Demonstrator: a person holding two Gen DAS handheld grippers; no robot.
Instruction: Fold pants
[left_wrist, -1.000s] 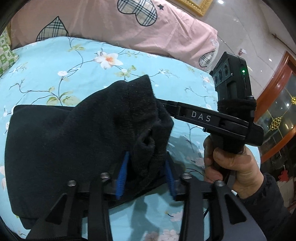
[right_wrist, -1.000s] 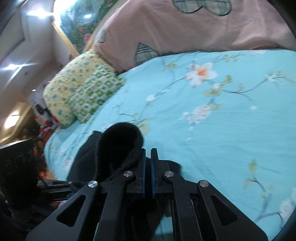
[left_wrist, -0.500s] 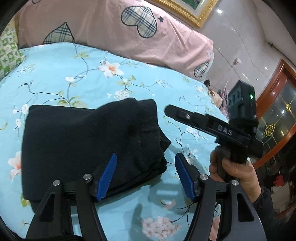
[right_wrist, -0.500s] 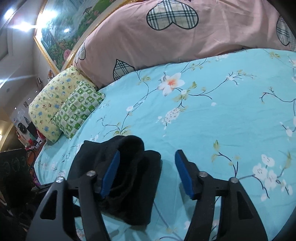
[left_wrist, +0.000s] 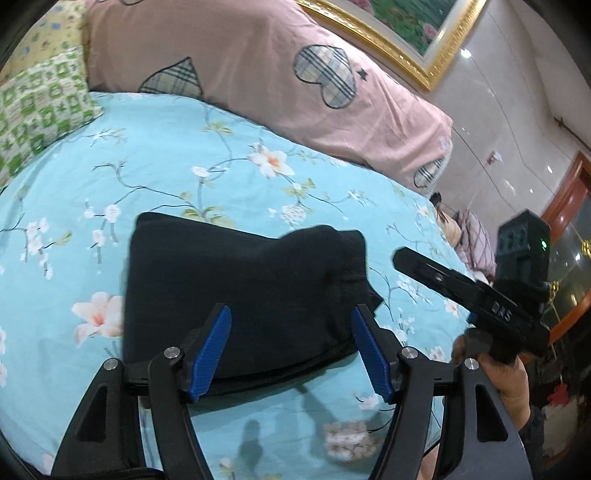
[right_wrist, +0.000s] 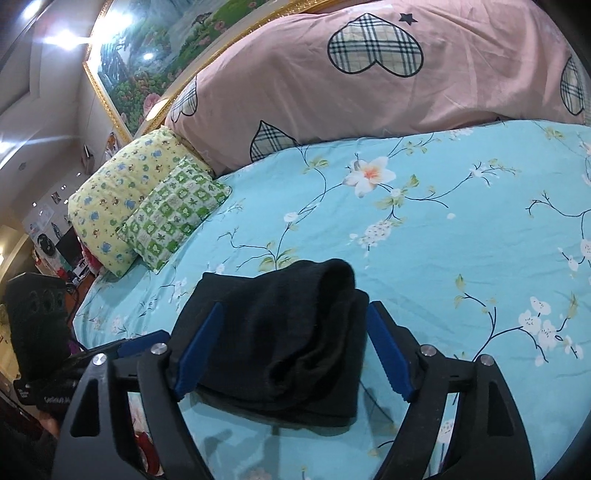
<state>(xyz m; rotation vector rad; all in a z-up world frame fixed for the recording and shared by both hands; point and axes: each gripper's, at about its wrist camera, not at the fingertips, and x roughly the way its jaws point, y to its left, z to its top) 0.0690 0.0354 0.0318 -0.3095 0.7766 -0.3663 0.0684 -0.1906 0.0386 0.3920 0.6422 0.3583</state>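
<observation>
Pants (left_wrist: 236, 291): black, folded into a thick, roughly rectangular bundle that lies flat on the bed, toward its near edge; one corner of the top layer bulges up in a loose hump (right_wrist: 332, 273).
Bed (left_wrist: 207, 177): the largest thing in view, covered by a turquoise sheet printed with white and pink blossoms on thin dark branches.
Pink quilt (right_wrist: 406, 81): heaped along the far side of the bed, with plaid heart patches sewn on.
Framed painting (right_wrist: 147, 48): a landscape in a gold frame on the wall behind the quilt.
Pillows: a yellow floral one (right_wrist: 114, 199) and a green-and-white checked one (right_wrist: 173, 214), touching each other at the far left corner of the bed.
Left tongs (left_wrist: 290, 354): spread wide, blue pads apart; the near edge of the pants shows between them, but neither pad presses on the cloth.
Right tongs (right_wrist: 291, 350): jaws opening and already wide; the humped end of the pants sits in the gap, and the pads stand clear of it on both sides. In the left wrist view these tongs (left_wrist: 402, 258) appear to the right of the bundle, just beside it and not touching.
Hand (left_wrist: 506, 384): grips the handle of the right tongs, a dark sleeve behind it.
</observation>
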